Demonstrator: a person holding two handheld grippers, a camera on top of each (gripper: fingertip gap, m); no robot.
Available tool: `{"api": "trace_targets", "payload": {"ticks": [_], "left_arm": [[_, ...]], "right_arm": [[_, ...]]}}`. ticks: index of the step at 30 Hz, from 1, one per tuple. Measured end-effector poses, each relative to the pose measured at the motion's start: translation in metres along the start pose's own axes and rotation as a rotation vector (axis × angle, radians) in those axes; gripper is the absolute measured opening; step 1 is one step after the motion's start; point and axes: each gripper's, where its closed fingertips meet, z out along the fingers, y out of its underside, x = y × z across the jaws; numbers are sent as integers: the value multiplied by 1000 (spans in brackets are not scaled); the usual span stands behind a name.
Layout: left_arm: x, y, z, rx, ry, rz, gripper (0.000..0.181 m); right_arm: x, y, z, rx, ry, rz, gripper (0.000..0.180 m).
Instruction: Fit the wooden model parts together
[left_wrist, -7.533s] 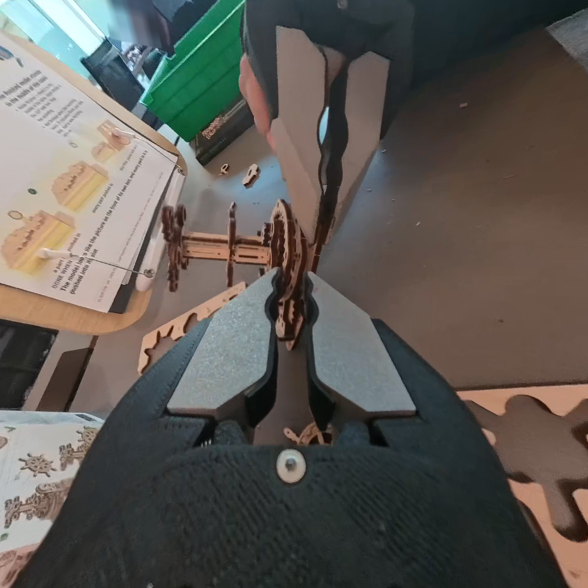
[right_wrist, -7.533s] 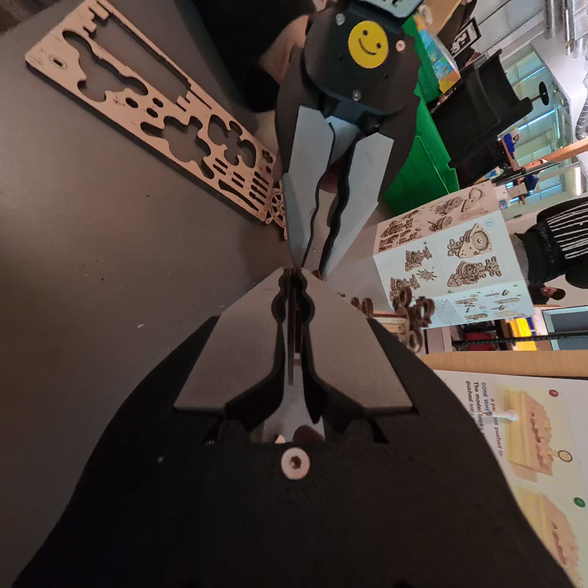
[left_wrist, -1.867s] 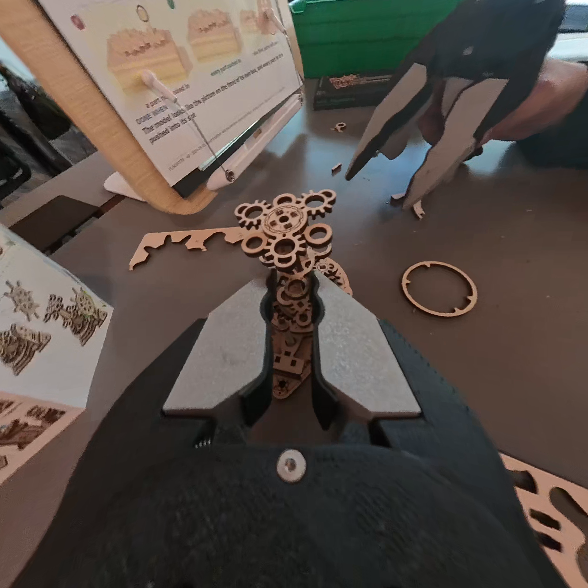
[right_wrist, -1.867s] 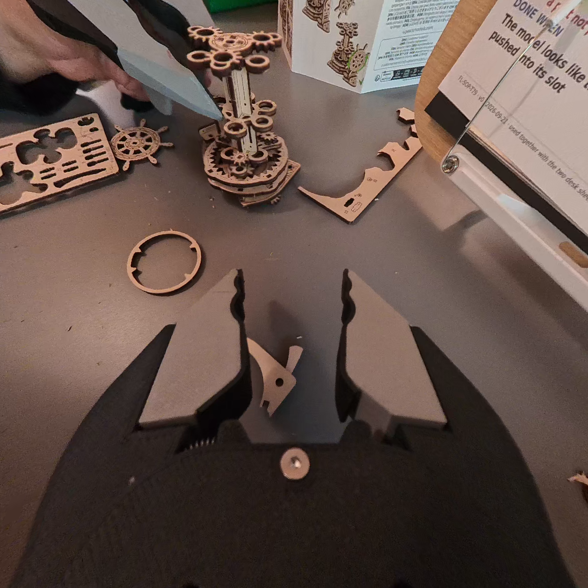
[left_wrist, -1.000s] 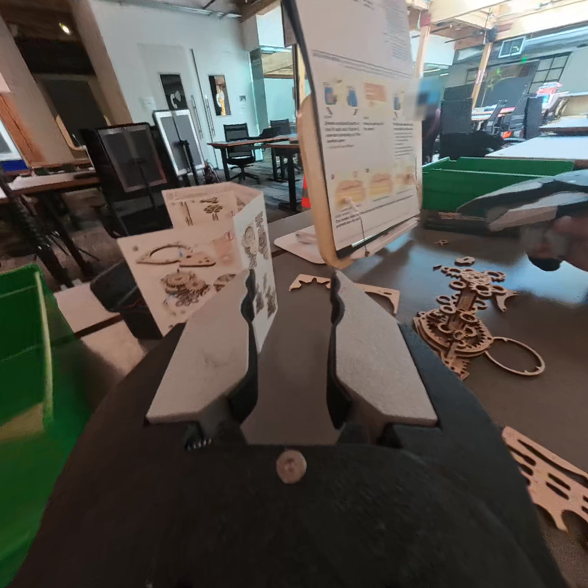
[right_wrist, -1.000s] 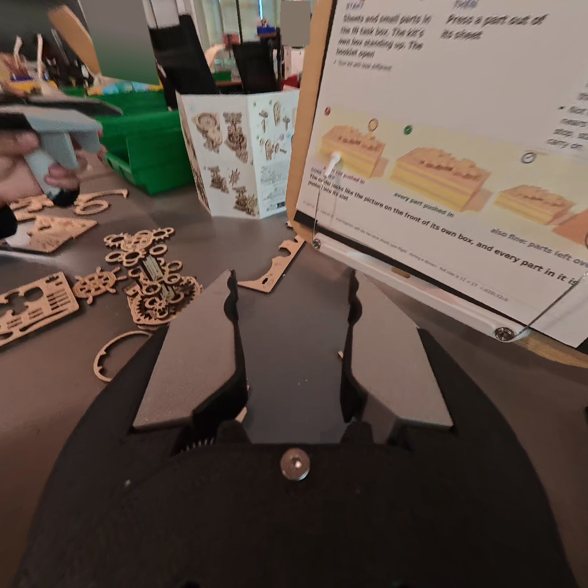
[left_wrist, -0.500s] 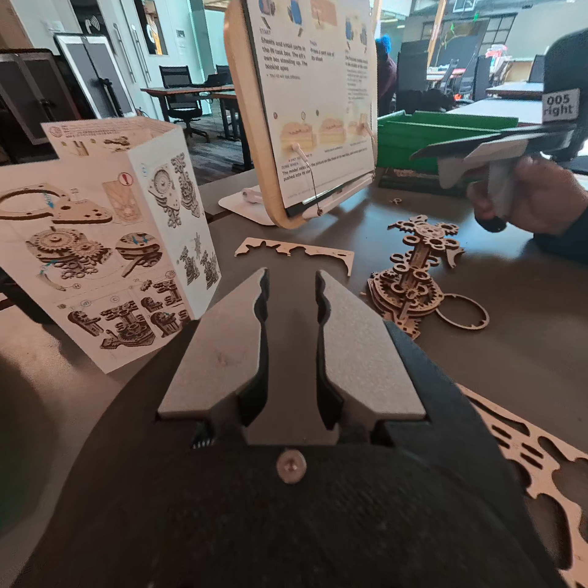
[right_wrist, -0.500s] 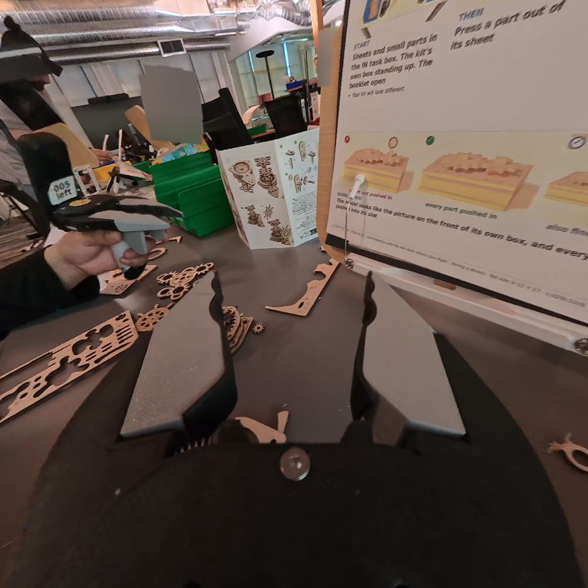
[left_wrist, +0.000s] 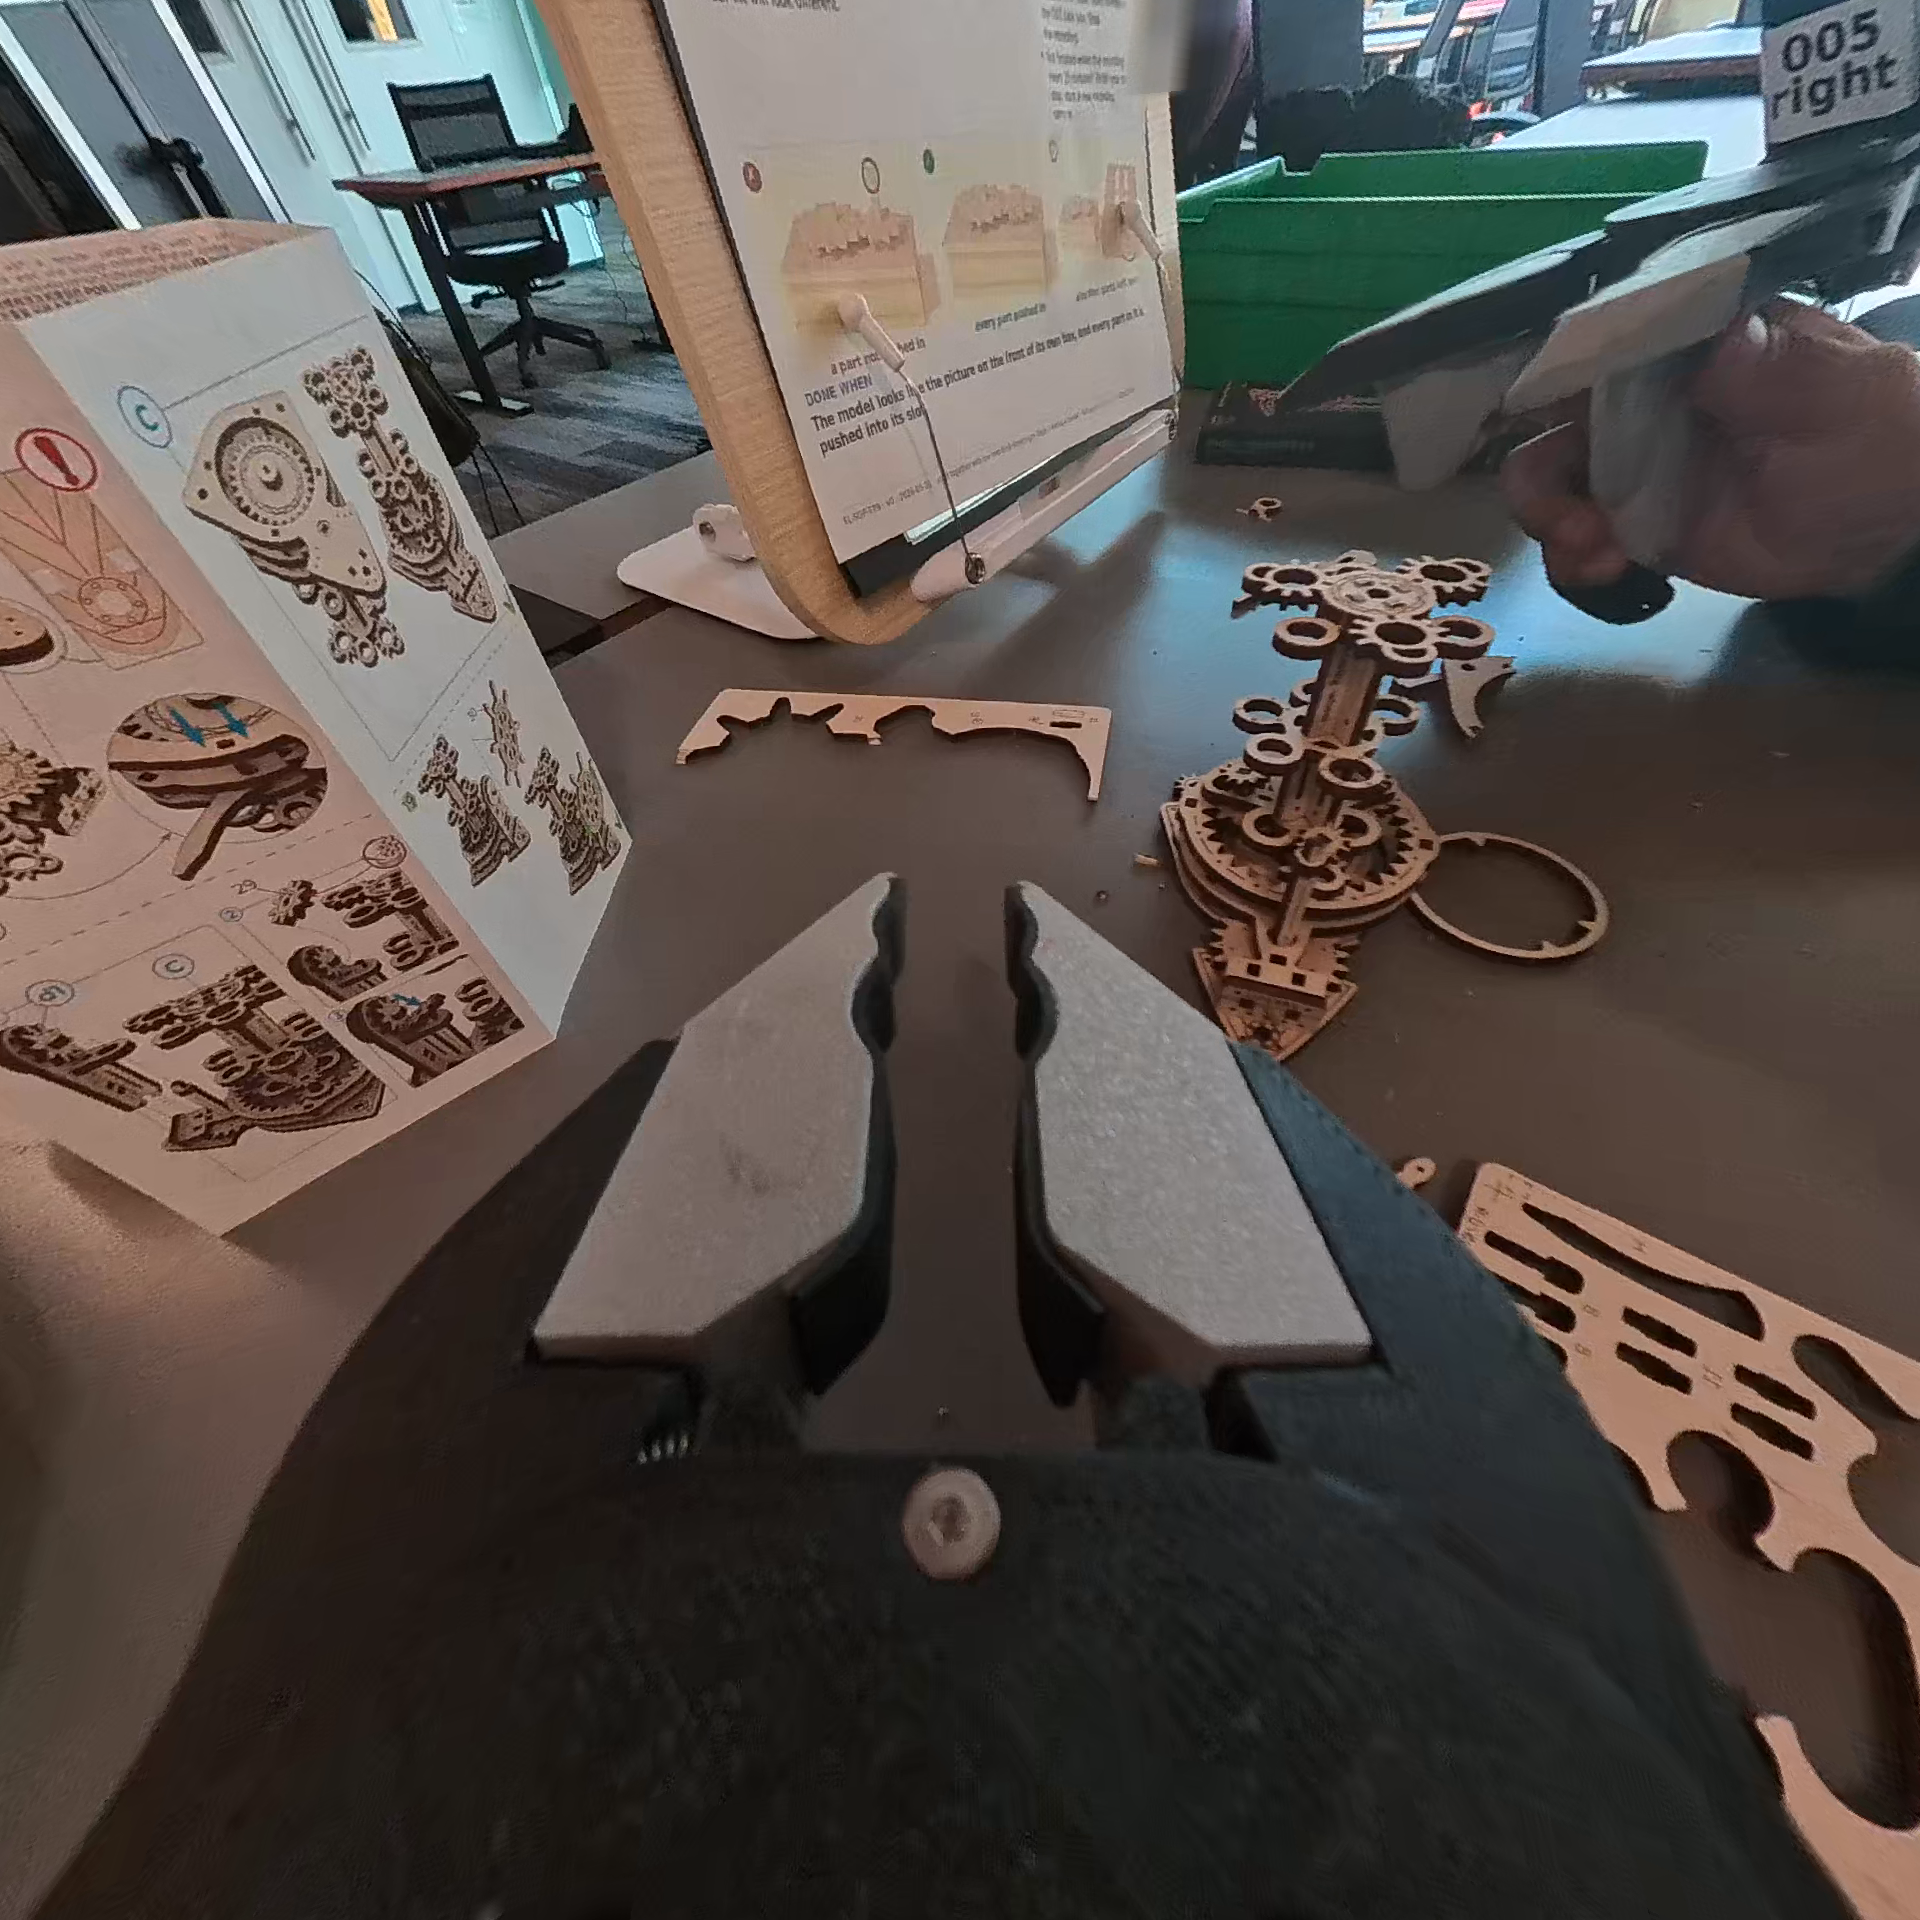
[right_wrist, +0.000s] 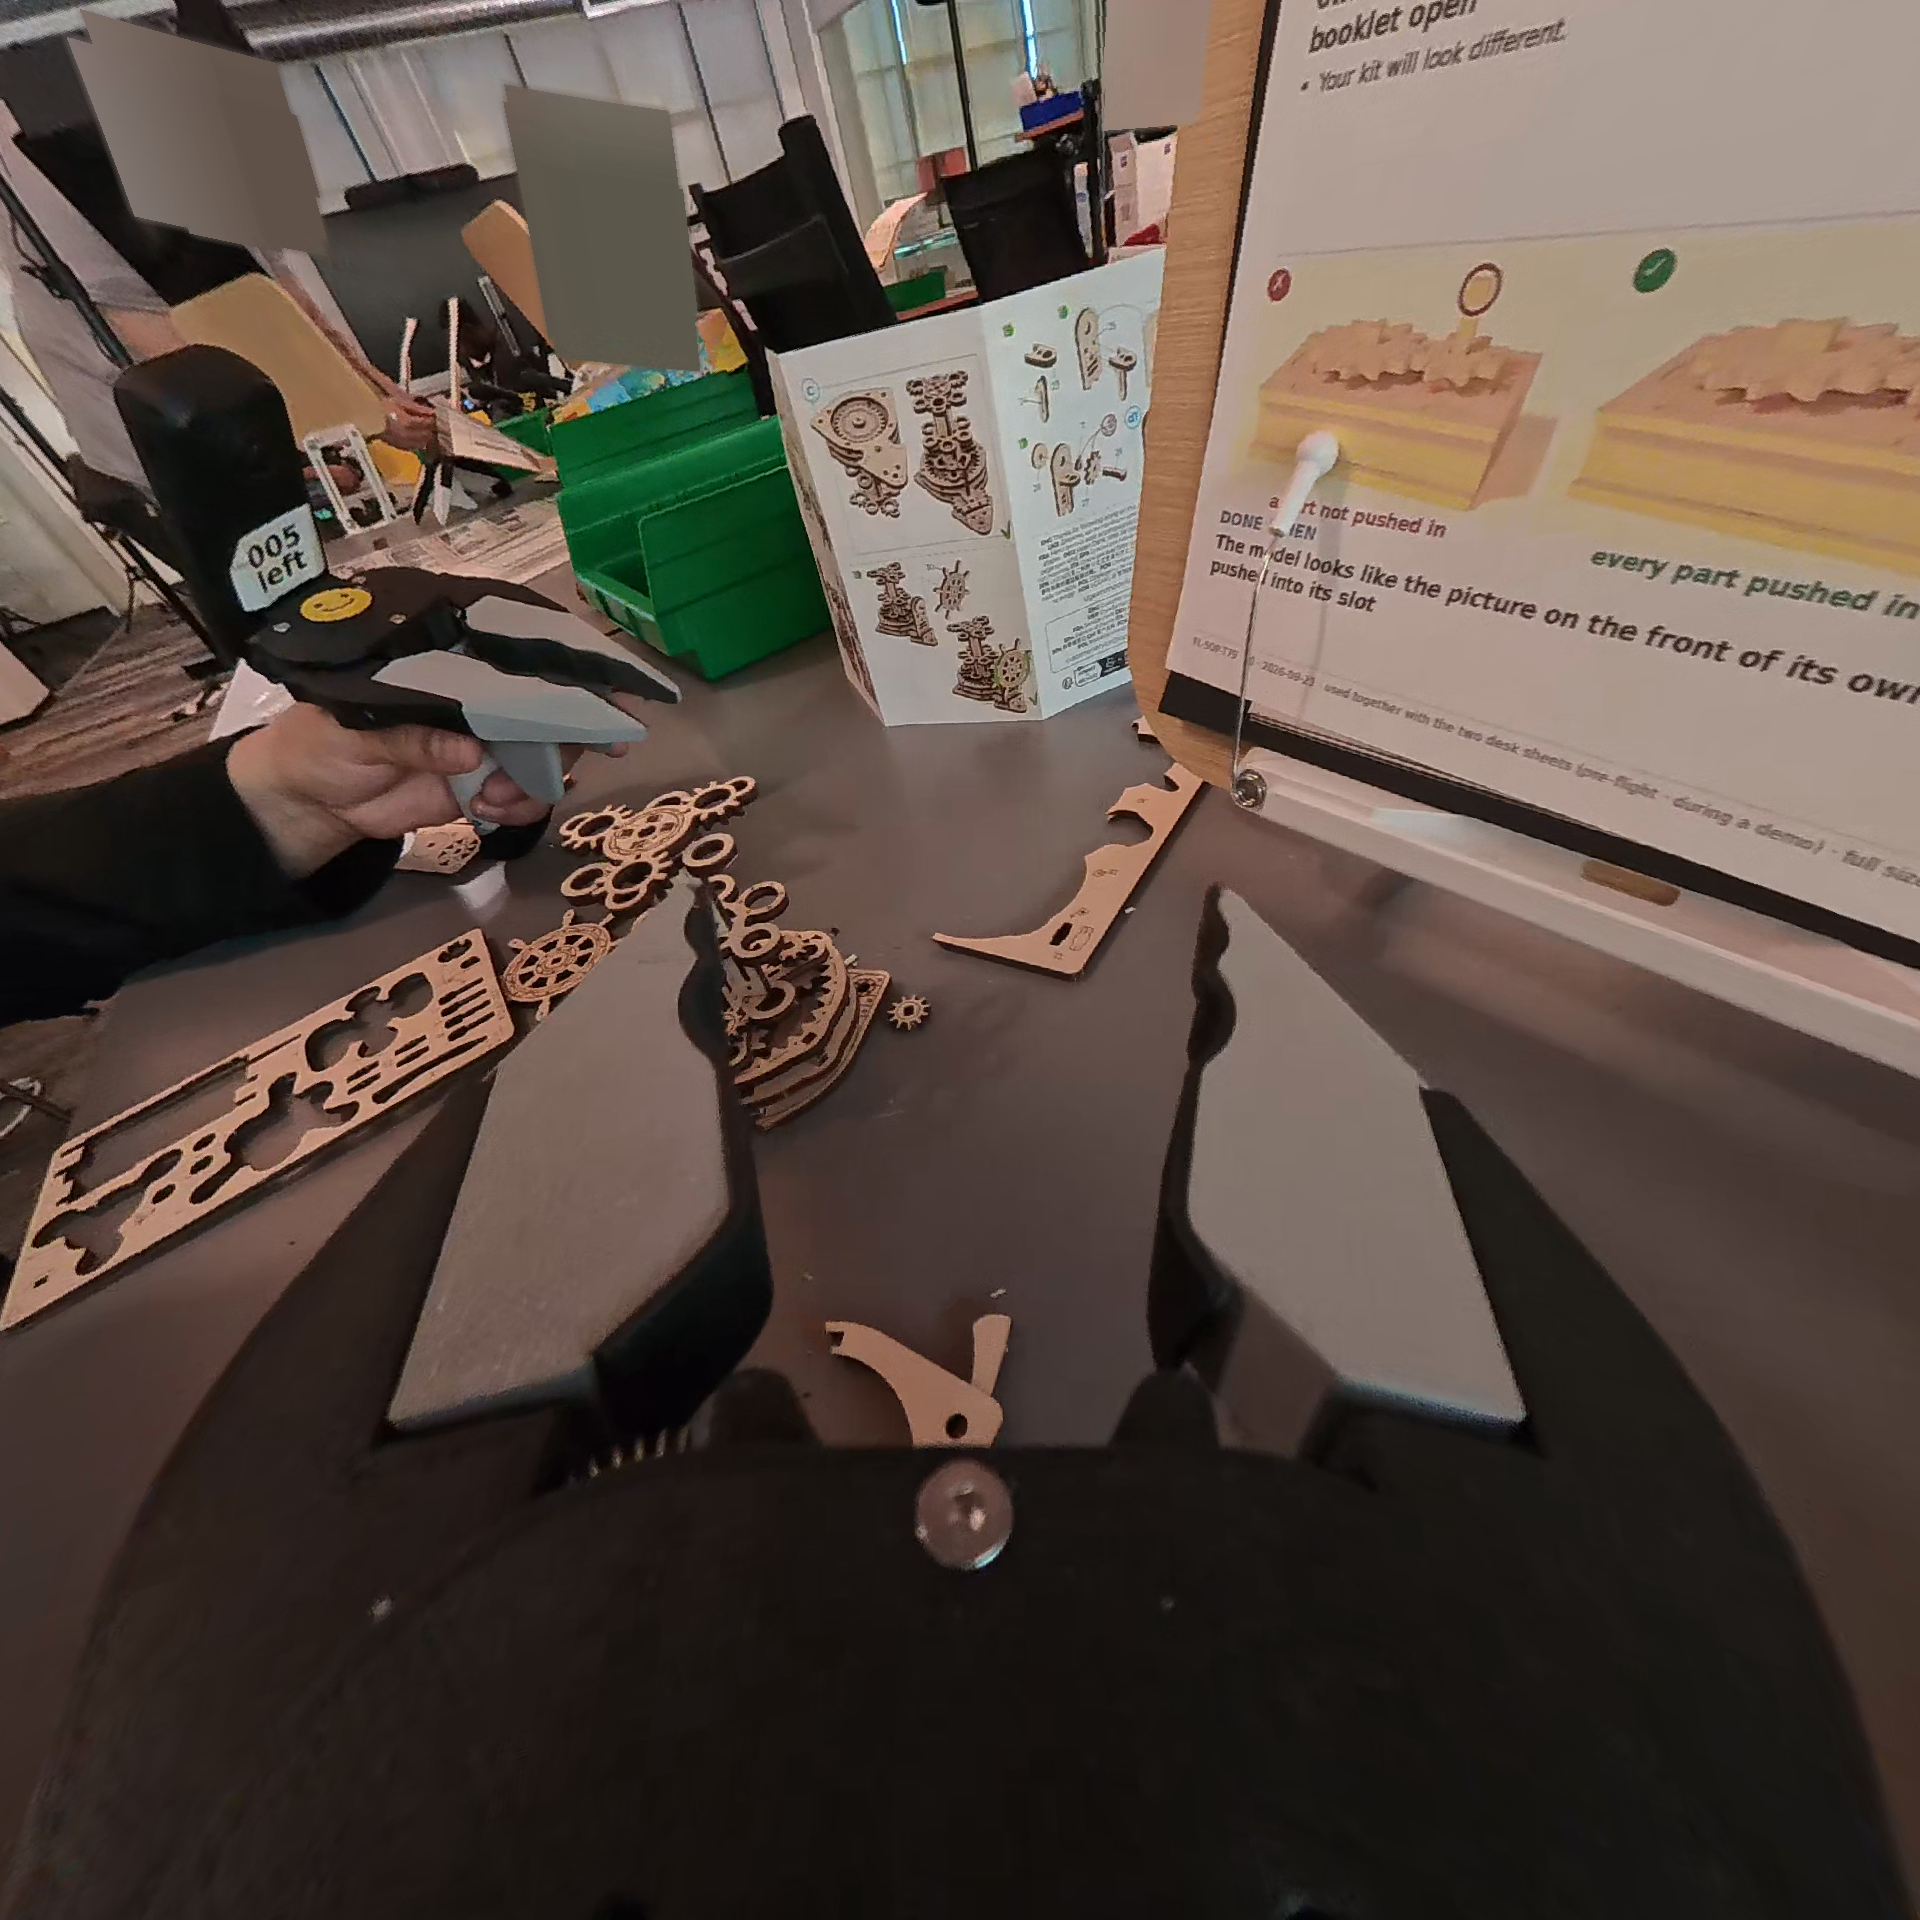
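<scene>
Both claws have let go since the earlier frames, when the left one pinched the wooden model and the right one held a flat piece against it. Now the left claw (left_wrist: 951, 909) hovers low over the grey table (left_wrist: 1558, 1039) with a narrow gap between its fingers and nothing in them. Its tips aim at the table's bare middle. The right claw (right_wrist: 956, 904) is spread wide and empty, just above a small hooked wooden piece (right_wrist: 925, 1371) lying flat between the roots of its fingers.

The wooden model (left_wrist: 1309, 790) stands free on the table, right of the left claw, its gear-topped post leaning a little. A thin wooden ring (left_wrist: 1507, 894) touches its base. A notched wooden strip (left_wrist: 894, 722) lies beyond the left claw, towards the board stand (left_wrist: 675, 260) at the far edge. A folded instruction leaflet (left_wrist: 260, 675) stands upright at the left. A punched-out wooden sheet (left_wrist: 1683, 1382) lies near the right edge, and a small ship's wheel (right_wrist: 556, 961) rests beside the model. Green bins (left_wrist: 1403, 249) sit at the back.
</scene>
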Motion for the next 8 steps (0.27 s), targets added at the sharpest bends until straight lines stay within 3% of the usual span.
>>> {"api": "trace_targets", "payload": {"ticks": [8], "left_arm": [[7, 1, 3, -12, 42, -16, 13]], "right_arm": [[-1, 3, 0, -13, -22, 20, 86]]}}
